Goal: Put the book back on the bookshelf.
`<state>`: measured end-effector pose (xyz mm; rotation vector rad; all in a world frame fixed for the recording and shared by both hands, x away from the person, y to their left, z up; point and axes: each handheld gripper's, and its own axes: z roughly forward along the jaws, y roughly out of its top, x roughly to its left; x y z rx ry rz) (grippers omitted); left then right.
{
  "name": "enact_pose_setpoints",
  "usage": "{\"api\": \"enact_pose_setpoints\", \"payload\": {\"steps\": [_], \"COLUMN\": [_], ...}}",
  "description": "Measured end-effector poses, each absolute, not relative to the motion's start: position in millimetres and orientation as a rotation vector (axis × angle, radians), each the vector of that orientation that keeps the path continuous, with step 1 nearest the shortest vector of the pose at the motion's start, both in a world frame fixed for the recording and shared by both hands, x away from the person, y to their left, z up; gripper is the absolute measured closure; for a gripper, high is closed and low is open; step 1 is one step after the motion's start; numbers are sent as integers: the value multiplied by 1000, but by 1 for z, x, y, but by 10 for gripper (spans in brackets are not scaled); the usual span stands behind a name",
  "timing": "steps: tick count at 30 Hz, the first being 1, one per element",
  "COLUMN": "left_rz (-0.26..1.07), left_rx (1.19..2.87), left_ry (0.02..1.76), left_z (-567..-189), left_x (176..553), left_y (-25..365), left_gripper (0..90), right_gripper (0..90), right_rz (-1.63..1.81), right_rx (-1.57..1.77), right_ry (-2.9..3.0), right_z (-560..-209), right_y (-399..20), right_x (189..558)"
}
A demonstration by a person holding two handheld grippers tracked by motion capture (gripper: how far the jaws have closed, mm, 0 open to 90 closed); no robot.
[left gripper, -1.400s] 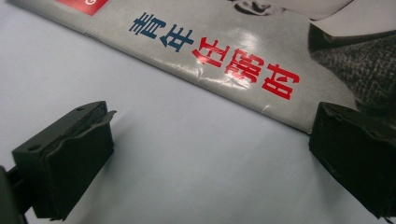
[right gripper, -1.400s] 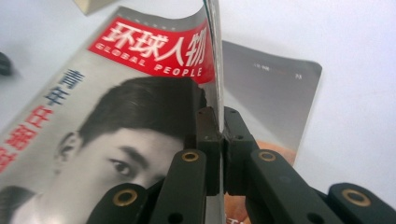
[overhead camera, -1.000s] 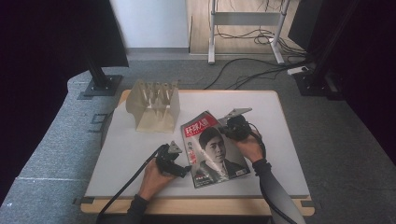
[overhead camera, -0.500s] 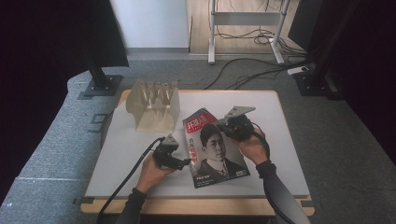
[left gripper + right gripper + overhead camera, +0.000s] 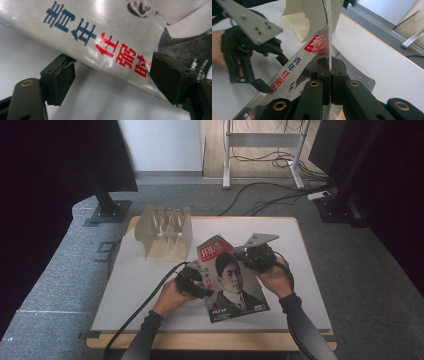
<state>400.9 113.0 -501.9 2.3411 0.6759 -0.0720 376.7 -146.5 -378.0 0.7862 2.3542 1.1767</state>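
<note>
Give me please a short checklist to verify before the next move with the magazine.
1. Right gripper shut on the magazine edge: ok, the jaws pinch the sheet.
2. Left gripper closed on the magazine's other edge: not ok. Its jaws have just been closing, but the pads stand apart, with the edge between them.
3. Magazine lifted off the table: ok on the left gripper's side, where its edge shows a gap beneath; the rest, cannot tell.
4. Slotted rack standing upright behind the magazine: ok.
5. Rack slots free: cannot tell.
</note>
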Motion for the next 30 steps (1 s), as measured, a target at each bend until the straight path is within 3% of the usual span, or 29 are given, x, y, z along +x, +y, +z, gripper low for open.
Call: {"api": "enact_pose_setpoints", "payload": {"steps": [10,30], "left_rz": [-183,-154], "left_rx": [2342,2311], "left_ry": [650,666], "left_z": [-500,-476], "left_x": [411,418], "left_y": [112,106], "left_gripper": [328,611], "right_gripper": [869,868], "right_rz": [1204,1252], "right_rx": [740,671], "right_ry": [2371,2354], "right_z": [-374,-358], "right_y": [-145,-148], "right_x": [374,366]}}
